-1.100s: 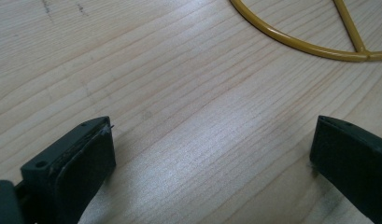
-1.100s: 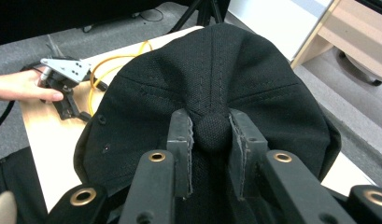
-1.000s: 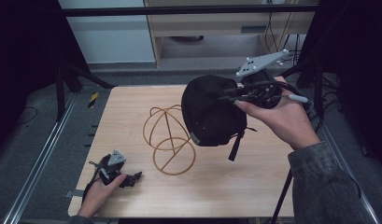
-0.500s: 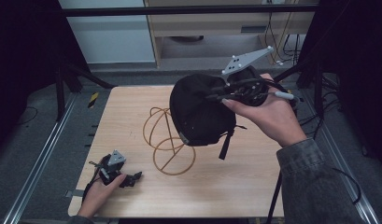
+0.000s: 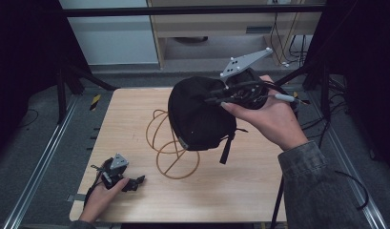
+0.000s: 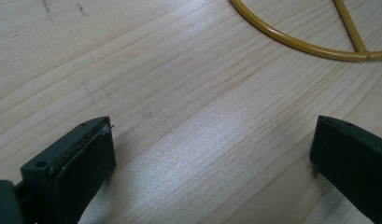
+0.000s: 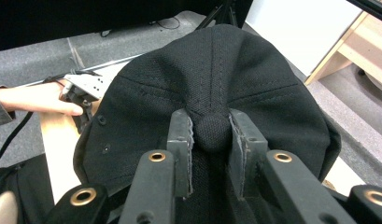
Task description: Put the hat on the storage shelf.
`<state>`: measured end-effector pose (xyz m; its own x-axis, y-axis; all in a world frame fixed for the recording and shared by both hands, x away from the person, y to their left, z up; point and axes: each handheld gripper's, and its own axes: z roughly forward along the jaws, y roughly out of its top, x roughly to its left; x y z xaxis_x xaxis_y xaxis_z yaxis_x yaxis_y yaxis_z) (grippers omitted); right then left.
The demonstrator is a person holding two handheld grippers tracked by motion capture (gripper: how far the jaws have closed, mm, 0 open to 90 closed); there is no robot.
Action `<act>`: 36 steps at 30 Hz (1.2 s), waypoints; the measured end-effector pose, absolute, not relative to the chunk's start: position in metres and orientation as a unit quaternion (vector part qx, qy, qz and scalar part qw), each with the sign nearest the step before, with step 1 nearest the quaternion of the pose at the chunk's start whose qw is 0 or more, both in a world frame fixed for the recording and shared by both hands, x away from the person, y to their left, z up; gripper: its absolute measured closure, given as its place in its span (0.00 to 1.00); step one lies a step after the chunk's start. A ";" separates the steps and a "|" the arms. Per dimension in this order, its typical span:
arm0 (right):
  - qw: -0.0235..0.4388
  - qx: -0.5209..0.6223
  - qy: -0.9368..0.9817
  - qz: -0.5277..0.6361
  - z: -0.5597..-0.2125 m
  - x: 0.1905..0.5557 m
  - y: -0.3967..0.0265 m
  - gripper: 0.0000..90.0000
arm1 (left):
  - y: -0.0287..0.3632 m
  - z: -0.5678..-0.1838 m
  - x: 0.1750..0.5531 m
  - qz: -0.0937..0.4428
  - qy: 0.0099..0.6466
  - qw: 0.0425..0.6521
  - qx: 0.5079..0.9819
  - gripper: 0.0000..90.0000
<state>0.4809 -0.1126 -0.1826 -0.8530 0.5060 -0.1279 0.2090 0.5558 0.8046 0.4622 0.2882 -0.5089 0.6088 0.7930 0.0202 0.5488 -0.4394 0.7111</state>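
Your right gripper (image 7: 211, 140) is clamped on the top button of the black fabric baseball cap (image 5: 198, 114), which hangs in the air above the yellow wire dome-shaped hat stand (image 5: 171, 149) at the middle of the wooden desk (image 5: 240, 191). Centre the crown over the stand's top and lower it straight, keeping the dangling strap clear of the wires. Your left gripper (image 6: 212, 154) rests open and empty near the desk's near left corner.

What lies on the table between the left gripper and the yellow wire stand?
Nothing: in the left gripper view, only bare wooden table stretches from the left gripper to the yellow wire stand.
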 end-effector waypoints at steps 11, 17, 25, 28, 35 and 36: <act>0.177 0.194 0.877 0.402 -0.177 0.481 -0.099 0.81 | 0.288 -0.509 0.462 0.178 0.405 0.342 0.829 0.00; 0.178 0.189 0.885 0.386 -0.177 0.482 -0.089 0.81 | 0.288 -0.509 0.462 0.179 0.404 0.341 0.830 0.00; 0.180 0.183 0.891 0.375 -0.174 0.485 -0.080 0.81 | 0.288 -0.509 0.462 0.179 0.404 0.341 0.830 0.00; 0.181 0.179 0.892 0.374 -0.174 0.486 -0.075 0.81 | 0.288 -0.509 0.462 0.179 0.404 0.341 0.830 0.00; 0.183 0.170 0.899 0.360 -0.173 0.490 -0.060 0.81 | 0.288 -0.509 0.462 0.178 0.404 0.340 0.830 0.00; 0.182 0.169 0.899 0.360 -0.173 0.490 -0.058 0.81 | 0.288 -0.509 0.462 0.177 0.404 0.340 0.831 0.00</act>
